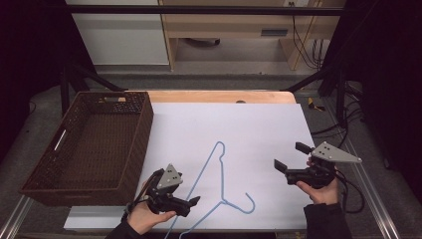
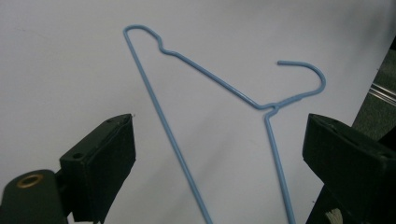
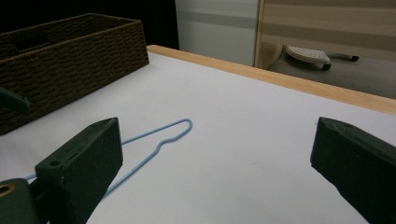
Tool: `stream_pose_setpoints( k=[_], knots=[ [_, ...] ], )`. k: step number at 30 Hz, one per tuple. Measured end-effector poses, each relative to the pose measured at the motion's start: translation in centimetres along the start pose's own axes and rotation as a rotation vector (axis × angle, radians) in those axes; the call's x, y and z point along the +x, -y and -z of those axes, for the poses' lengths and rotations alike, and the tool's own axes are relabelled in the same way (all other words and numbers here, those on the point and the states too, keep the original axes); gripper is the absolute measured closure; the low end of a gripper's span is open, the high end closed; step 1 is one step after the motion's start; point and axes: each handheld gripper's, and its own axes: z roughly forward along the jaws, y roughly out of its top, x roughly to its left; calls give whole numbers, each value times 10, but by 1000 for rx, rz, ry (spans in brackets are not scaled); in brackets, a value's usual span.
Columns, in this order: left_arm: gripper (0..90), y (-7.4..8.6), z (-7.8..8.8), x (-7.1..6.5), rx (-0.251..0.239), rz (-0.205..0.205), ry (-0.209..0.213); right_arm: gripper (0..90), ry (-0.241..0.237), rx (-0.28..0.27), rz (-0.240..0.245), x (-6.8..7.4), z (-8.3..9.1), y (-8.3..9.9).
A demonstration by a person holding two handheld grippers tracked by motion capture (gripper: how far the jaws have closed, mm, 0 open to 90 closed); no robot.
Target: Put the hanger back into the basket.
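While both of my claws hang open over the white table (image 1: 259,124), the blue wire hanger (image 1: 220,169) lies flat between them at the lower centre of the high view. Its long axis runs from the narrow shoulder bend at mid-frame down toward the bottom edge, with the hook curling right near the lower centre.

My left claw (image 1: 191,204), at the lower left of that view, sits just beside the hanger's lower wires, jaws spread wide and gripping nothing. Through the left gripper view the hanger (image 2: 219,93) fills the gap ahead: the two wire arms run up between the jaws, the twisted neck and hook lying toward the right jaw.

My right claw (image 1: 288,157), at the lower right, is also wide open and empty, and stands well apart from the hook. In the right gripper view only the far shoulder bend of the hanger (image 3: 159,137) shows, off by the left jaw, with the brown wicker basket (image 3: 70,60) beyond at upper left.

I judge the left claw nearer and better lined up: the wire already lies straight ahead of it, so a short push forward and down should bring the jaws around the neck.
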Motion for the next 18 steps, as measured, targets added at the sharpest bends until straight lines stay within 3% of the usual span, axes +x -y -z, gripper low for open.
stream_pose_setpoints(
  k=[7, 18],
  knots=[
    [119, 2, -16, -15, 46, -26, 25, 27, -6, 4, 4, 1, -2, 1],
    [164, 5, -34, -28, 107, -50, 45, 27, -10, 20, 6, 5, -7, 2]
  ],
)
